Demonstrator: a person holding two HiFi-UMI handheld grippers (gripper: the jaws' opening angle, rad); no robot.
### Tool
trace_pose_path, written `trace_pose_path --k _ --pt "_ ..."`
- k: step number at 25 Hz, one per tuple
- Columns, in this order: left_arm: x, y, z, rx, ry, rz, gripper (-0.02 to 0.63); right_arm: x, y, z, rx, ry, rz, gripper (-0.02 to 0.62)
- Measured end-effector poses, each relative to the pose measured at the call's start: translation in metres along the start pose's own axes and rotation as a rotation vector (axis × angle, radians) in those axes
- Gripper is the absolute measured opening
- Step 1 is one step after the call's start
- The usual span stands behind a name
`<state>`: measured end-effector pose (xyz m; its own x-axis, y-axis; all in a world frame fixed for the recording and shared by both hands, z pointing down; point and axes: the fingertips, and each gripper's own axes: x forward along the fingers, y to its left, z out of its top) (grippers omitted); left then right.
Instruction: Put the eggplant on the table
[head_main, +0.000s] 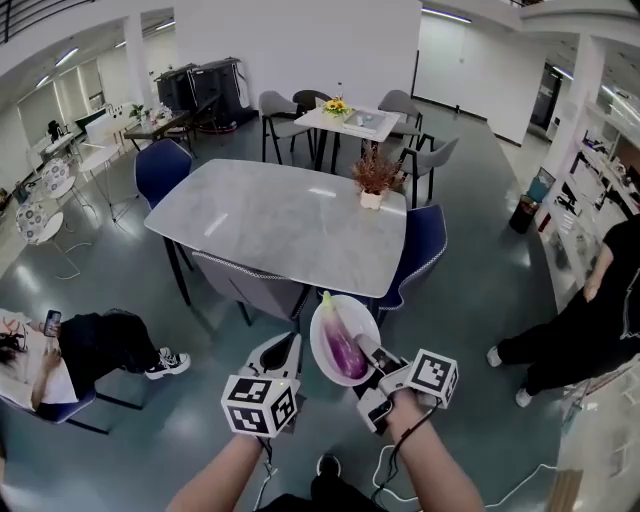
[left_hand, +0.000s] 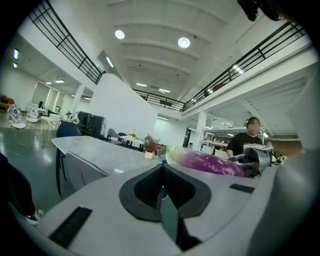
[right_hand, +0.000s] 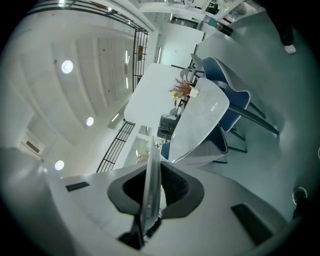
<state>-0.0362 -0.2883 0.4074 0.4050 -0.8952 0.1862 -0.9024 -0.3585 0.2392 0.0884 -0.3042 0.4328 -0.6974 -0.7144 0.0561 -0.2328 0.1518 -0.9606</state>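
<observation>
A purple eggplant (head_main: 343, 348) lies on a white plate (head_main: 318, 330) held in the air just short of the grey marble table (head_main: 280, 220). My right gripper (head_main: 368, 352) is shut on the plate's near right rim. In the right gripper view the plate (right_hand: 151, 185) shows edge-on between the jaws, with the table (right_hand: 200, 120) beyond. My left gripper (head_main: 284, 352) is just left of the plate, jaws together and holding nothing. In the left gripper view the eggplant (left_hand: 210, 162) lies to the right.
A small potted plant (head_main: 375, 180) stands at the table's far right. A grey chair (head_main: 245, 285) is tucked in at the near side and a blue chair (head_main: 420, 245) at the right. One person sits at the left (head_main: 90, 350); another stands at the right (head_main: 590, 320).
</observation>
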Motion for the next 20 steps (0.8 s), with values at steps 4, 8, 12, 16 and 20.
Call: trace_pose_path --k 4,8,12,16,20 --pt "0.034 0.006 0.007 -0.008 0.005 0.027 0.006 0.019 -0.009 0.033 0.007 0.02 -0.005 0.037" --pt "0.067 0.012 0.015 -0.004 -0.002 0.059 0.006 0.04 -0.02 0.063 0.012 0.053 -0.003 0.037" --pt "0.089 0.023 0.018 -0.005 0.006 0.082 0.006 0.06 -0.027 0.084 0.021 0.064 0.009 0.037" --pt "0.11 0.039 0.022 -0.004 0.011 0.091 0.006 0.08 -0.034 0.097 0.013 0.077 0.0 0.037" --pt "0.144 0.057 0.024 -0.001 0.024 0.078 0.006 0.107 -0.041 0.113 0.004 0.081 -0.004 0.037"
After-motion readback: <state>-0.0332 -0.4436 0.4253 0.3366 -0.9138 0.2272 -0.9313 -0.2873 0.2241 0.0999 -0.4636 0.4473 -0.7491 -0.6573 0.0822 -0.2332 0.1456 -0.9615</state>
